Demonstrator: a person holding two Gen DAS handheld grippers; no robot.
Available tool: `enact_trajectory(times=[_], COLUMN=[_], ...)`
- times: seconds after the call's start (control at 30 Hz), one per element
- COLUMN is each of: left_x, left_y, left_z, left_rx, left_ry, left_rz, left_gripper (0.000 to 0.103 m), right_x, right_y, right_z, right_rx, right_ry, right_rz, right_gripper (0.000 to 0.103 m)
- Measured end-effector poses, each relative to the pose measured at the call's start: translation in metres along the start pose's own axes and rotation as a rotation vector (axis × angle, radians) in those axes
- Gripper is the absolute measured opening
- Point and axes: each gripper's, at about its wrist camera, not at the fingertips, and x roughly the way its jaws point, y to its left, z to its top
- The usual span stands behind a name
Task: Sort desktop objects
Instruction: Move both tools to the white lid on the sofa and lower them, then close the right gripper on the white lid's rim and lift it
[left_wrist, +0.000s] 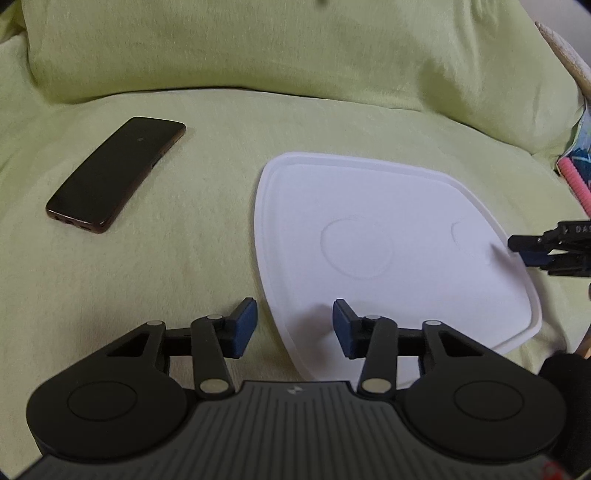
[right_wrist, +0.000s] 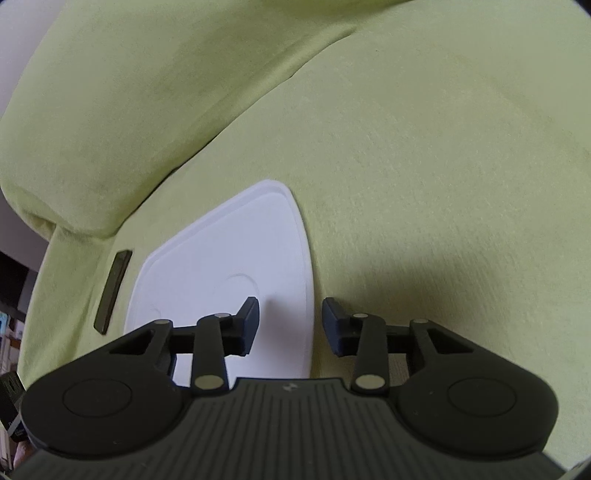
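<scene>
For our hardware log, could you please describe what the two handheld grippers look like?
Both the left gripper and right gripper match: matte black linkage arms with silver pivot pins, blue pads on the fingers, round black discs either side, and a ribbed grey body with a small white logo.

Green cushion (left_wrist: 207, 44) walls off 12 o'clock. Phone (left_wrist: 116, 173) at 10, white tray (left_wrist: 295, 206) at 1; open cloth lane between.
</scene>
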Motion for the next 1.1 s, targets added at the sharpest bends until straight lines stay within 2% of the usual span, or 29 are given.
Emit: enact_trajectory(times=[0.03, 0.07, 0.3, 0.5, 0.67, 0.7, 0.73, 0.8, 0.87, 1.03, 1.1], left_x=[0.001, 0.003, 0.005, 0.007, 0.011, 0.011, 0.011, 0.011, 0.010, 0.014, 0.013], left_y=[0.000, 0.000, -0.004, 0.014, 0.018, 0.016, 0.014, 0.011, 0.012, 0.027, 0.023], left_z=[0.001, 0.002, 0.003, 0.004, 0.008, 0.009, 0.009, 0.008, 0.007, 0.005, 0.005], left_rx=[0.004, 0.010, 0.036, -0.055, -0.063, -0.055, -0.044, -0.032, -0.047, -0.121, -0.083], left_ry=[0.002, 0.004, 0.019, 0.034, 0.057, 0.062, 0.064, 0.067, 0.074, 0.088, 0.091], left_rz=[-0.001, 0.002, 0.003, -0.069, -0.113, -0.113, -0.105, -0.096, -0.102, -0.151, -0.139], left_gripper=[0.037, 0.036, 0.035, 0.032, 0.032, 0.030, 0.024, 0.024, 0.022, 0.011, 0.011], right_x=[0.001, 0.002, 0.000, -0.005, -0.011, -0.013, -0.014, -0.015, -0.016, -0.018, -0.019], right_y=[-0.001, -0.001, -0.004, -0.005, -0.008, -0.008, -0.008, -0.012, -0.017, -0.028, -0.024], right_z=[0.001, 0.002, 0.002, -0.001, 0.000, -0.001, -0.001, 0.000, 0.001, -0.001, -0.003], right_rx=[0.010, 0.013, 0.029, 0.013, 0.014, 0.010, 0.006, 0.016, 0.038, 0.093, 0.083], right_ry=[0.000, 0.001, -0.003, -0.016, -0.011, -0.012, -0.011, -0.002, 0.010, 0.028, 0.020], right_rz=[0.007, 0.007, -0.020, -0.047, -0.054, -0.059, -0.061, -0.048, -0.030, 0.001, -0.017], right_gripper=[0.033, 0.032, 0.015, 0.004, 0.003, 0.004, 0.004, 0.004, 0.005, 0.005, 0.005])
